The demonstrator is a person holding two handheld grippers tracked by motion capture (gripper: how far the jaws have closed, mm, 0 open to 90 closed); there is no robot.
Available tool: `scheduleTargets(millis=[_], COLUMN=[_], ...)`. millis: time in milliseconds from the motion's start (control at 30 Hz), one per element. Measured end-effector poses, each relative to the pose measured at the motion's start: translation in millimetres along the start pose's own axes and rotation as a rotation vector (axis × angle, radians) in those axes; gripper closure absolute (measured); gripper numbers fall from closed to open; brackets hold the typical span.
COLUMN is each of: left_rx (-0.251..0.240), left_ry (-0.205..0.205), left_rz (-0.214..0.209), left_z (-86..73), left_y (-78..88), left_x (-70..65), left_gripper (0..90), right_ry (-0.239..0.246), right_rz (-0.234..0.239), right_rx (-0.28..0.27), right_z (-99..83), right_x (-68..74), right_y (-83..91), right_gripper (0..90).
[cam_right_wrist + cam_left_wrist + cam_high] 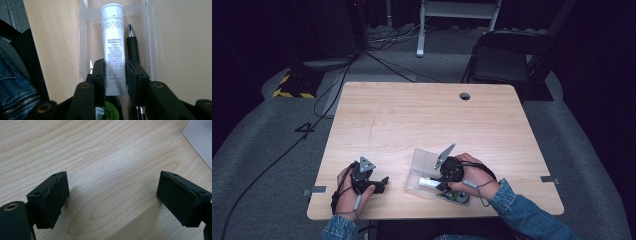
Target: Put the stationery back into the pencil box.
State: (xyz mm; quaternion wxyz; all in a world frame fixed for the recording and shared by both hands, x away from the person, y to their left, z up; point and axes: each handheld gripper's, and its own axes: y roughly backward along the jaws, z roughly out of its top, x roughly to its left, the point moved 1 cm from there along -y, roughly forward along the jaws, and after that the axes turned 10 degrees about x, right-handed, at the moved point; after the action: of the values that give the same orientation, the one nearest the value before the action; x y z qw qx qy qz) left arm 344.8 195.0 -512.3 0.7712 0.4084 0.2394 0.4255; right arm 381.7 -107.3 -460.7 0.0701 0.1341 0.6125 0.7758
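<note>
A white cylindrical plastic tube printed with small dark text [113, 47] is held near its flat tail end between the narrowed jaws of the right gripper [115, 73], whose pads press on both of its sides. The tube's long axis runs straight ahead of this gripper, in line with the jaws, with the rounded cap at the far end. The tube lies inside a clear rectangular plastic box [83, 45], and its cap stops just short of the box's far wall.

Just beside the tube, on the side of the jaw at the right of the right gripper view, a black pen with a silver tip [132, 42] lies parallel to it; that jaw sits between tube and pen, so little sideways room is left there. On the other side a strip of bare box floor separates the tube from the box wall. A green round object [110, 113] is partly hidden beneath the gripper.

In the high view the box's open lid [424, 160] rests on the light wooden table [422, 120].

The left gripper [112, 195] is held with jaws wide and nothing between them over bare wood, with a corner of the box ahead of it and the tube well apart. The right hand is judged the nearer, and upward the freest way out.
</note>
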Motion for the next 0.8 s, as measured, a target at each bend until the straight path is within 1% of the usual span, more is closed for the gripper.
scheduleTargets(millis=[33,67,233,433,533,600,667,700,800], left_rx=[0.000,0.000,-0.001,-0.003,-0.003,-0.003,-0.003,0.000,0.001], left_ry=[0.000,0.001,0.001,0.002,0.002,0.002,0.002,-0.006,-0.008], left_rz=[0.000,0.000,-0.001,0.000,0.000,0.000,-0.001,0.000,-0.003], left_z=[0.0,0.0,0.0,0.1,0.1,0.1,0.1,0.3,0.7], left_y=[0.0,0.0,-0.1,-0.2,-0.2,-0.2,-0.2,-0.1,-0.2], left_x=[0.0,0.0,0.0,-0.1,-0.1,-0.1,-0.1,0.5,0.5], left_gripper=[11.4,11.4,11.5,11.4,11.4,11.4,11.4,11.3,11.3], right_ry=[-0.002,0.007,0.004,0.022,0.015,0.006,0.001,0.003,-0.005], right_rz=[-0.006,-0.013,-0.025,-0.050,-0.052,-0.049,-0.048,-0.047,-0.055], right_rx=[0.001,-0.003,-0.011,-0.017,-0.017,-0.029,-0.040,-0.047,-0.075], right_z=[-0.1,-0.1,-1.0,-1.2,-1.9,-2.3,-2.9,-3.3,-4.4], right_x=[0.2,-0.5,-1.6,-1.8,-1.4,-1.2,-0.6,-0.4,0.9], right_y=[0.5,0.2,-1.5,-2.6,-3.8,-3.9,-2.2,-0.3,5.4], right_gripper=[70.9,71.3,71.4,71.2,69.2,66.4,65.8,65.1,63.5])
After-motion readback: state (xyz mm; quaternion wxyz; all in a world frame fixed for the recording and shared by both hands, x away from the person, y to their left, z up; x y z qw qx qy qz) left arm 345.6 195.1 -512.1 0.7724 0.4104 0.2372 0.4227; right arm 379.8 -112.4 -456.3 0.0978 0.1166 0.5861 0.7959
